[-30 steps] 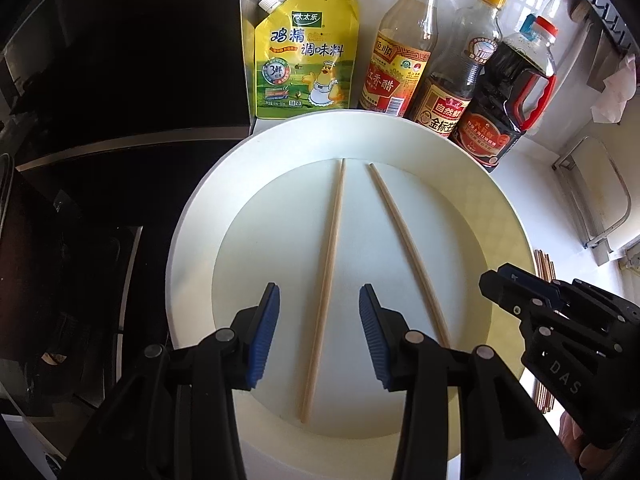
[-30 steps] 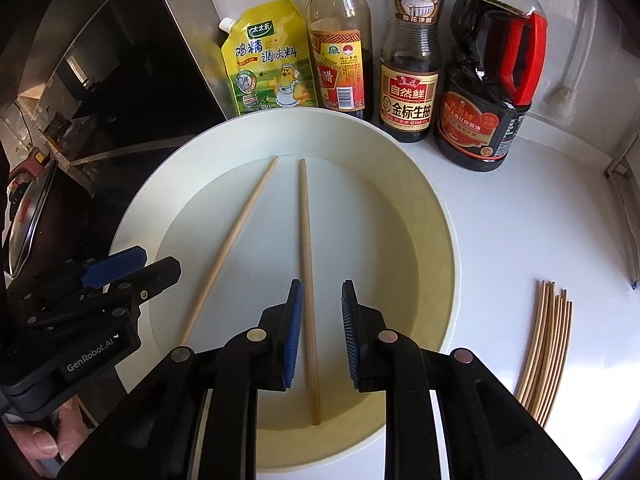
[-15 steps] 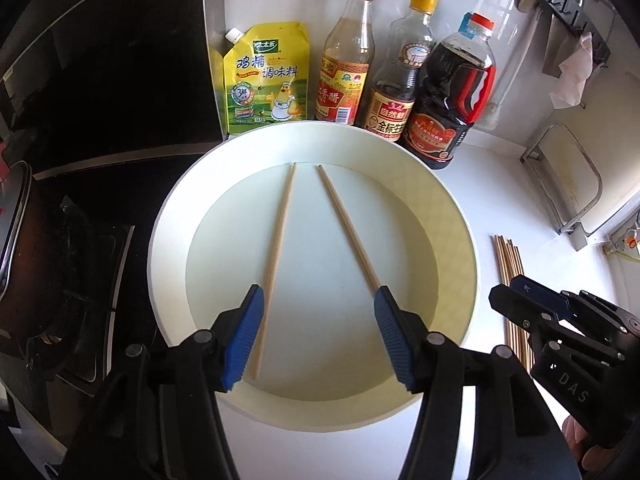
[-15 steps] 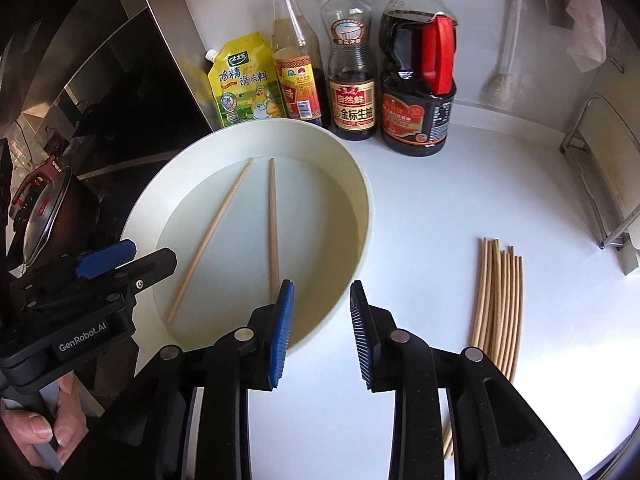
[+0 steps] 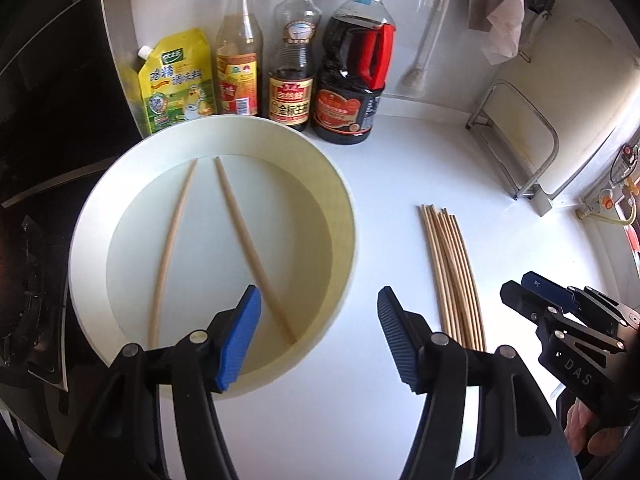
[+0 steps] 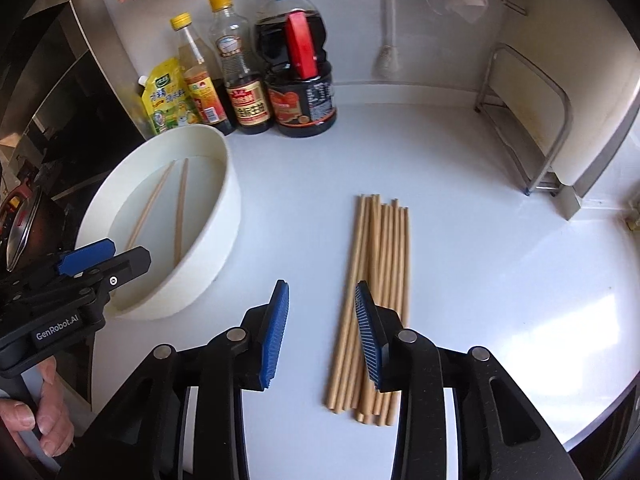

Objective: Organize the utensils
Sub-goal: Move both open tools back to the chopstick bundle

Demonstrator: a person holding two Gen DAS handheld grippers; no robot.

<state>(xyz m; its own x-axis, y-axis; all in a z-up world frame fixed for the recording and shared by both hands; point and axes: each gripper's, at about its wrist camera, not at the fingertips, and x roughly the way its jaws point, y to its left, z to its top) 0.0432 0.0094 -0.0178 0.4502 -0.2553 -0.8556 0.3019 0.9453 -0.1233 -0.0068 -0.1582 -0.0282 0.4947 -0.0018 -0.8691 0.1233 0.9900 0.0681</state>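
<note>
Two wooden chopsticks [image 5: 240, 236] [image 6: 179, 212] lie apart in a round white basin [image 5: 344, 216] [image 6: 230, 184] on the white counter. A bundle of several chopsticks [image 5: 450, 268] [image 6: 378, 280] lies on the counter to the basin's right. My left gripper [image 5: 318, 336] hangs over the basin's right rim, its jaws opening, nothing between them. My right gripper [image 6: 320, 332] hovers just left of the bundle's near half, jaws opening, with only bare counter between the pads. Each gripper shows in the other's view, the left [image 6: 100, 260] and the right [image 5: 536, 292].
A yellow seasoning pouch [image 5: 176, 80], two yellow-capped bottles [image 5: 238, 60] and a dark soy jug with a red handle [image 5: 352, 80] line the back wall. A metal rack [image 6: 528, 120] stands back right. A dark stove [image 5: 48, 128] borders the basin's left.
Both grippers have let go of the two chopsticks in the basin, opened wider and moved right, toward the bundle on the counter. The basin now sits further left in both views.
</note>
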